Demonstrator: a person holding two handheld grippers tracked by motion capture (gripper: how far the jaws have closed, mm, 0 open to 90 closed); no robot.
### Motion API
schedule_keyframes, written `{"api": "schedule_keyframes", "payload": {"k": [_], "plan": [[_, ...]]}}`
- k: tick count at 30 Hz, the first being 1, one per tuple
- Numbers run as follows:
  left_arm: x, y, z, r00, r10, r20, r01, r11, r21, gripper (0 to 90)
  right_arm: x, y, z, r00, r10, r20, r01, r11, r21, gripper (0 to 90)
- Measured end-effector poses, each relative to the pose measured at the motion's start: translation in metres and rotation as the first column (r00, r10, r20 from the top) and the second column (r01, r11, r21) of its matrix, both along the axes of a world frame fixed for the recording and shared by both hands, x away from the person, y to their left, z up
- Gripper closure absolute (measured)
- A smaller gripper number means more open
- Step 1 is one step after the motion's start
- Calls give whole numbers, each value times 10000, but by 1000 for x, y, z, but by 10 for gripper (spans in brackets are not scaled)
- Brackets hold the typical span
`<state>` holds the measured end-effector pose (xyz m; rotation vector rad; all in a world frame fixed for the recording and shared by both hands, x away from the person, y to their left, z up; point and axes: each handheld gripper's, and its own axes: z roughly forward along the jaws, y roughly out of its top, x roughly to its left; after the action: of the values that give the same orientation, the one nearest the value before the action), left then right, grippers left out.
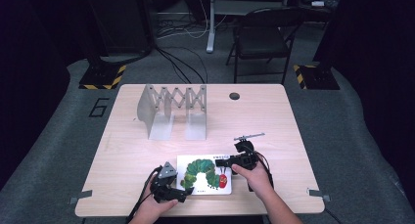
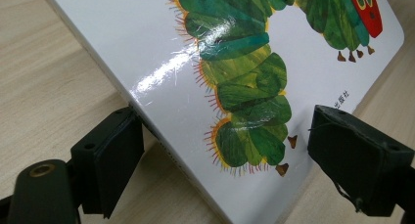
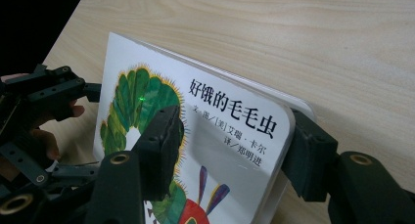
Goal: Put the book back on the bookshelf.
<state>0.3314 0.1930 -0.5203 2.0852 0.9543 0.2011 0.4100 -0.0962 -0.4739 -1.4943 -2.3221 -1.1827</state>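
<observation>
Right gripper point(image 3: 230, 150) clamped on picture book point(image 1: 204, 174); left gripper point(image 2: 222, 155) released, jaws straddling its other edge. Book near table point(image 1: 274, 111) front, tilted; expanding rack point(image 1: 173, 109) unfilled.

A recording lab or studio is showing here: black curtains are hanging around a grey carpeted floor point(image 1: 342, 136), hazard-striped stand bases point(image 1: 103, 76) are flanking a light wooden table point(image 1: 274, 121), loose cables point(image 1: 183, 62) are trailing past a folding chair point(image 1: 262, 38).
</observation>
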Motion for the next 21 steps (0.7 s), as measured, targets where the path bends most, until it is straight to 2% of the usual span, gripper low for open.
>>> {"api": "schedule_keyframes", "payload": {"k": [5,9,12,13,14,15,16,18,21], "plan": [[0,0,2,9999,20,-108,-20,10000,40,147,0,0,0,10000,-22,57,23,10000,-63,456],[0,0,3,10000,65,-41,-64,9999,155,153,-1,0,1,10000,-27,92,28,9999,-121,482],[-2,0,5,9995,223,-206,-222,9997,50,176,-1,0,3,9999,-24,168,28,9998,-205,503],[-2,2,6,9998,201,-69,-200,9997,159,188,-2,1,4,9999,-49,108,51,9998,-217,505],[-2,2,7,9997,203,-117,-202,9997,97,199,-1,0,4,9996,6,287,0,9997,-235,507],[-3,2,7,9995,300,-137,-299,9995,41,209,-2,1,5,9999,-59,160,62,9997,-224,510],[-3,3,8,9996,269,-110,-268,9996,40,220,-2,0,5,9996,-19,278,25,9998,-204,512],[-4,3,10,9991,427,-81,-428,9991,-21,248,-3,1,7,9997,-74,229,77,9999,-145,518],[-5,5,13,9983,524,249,-526,9986,87,289,-4,0,10,9991,-133,393,135,9999,-33,528]]}}
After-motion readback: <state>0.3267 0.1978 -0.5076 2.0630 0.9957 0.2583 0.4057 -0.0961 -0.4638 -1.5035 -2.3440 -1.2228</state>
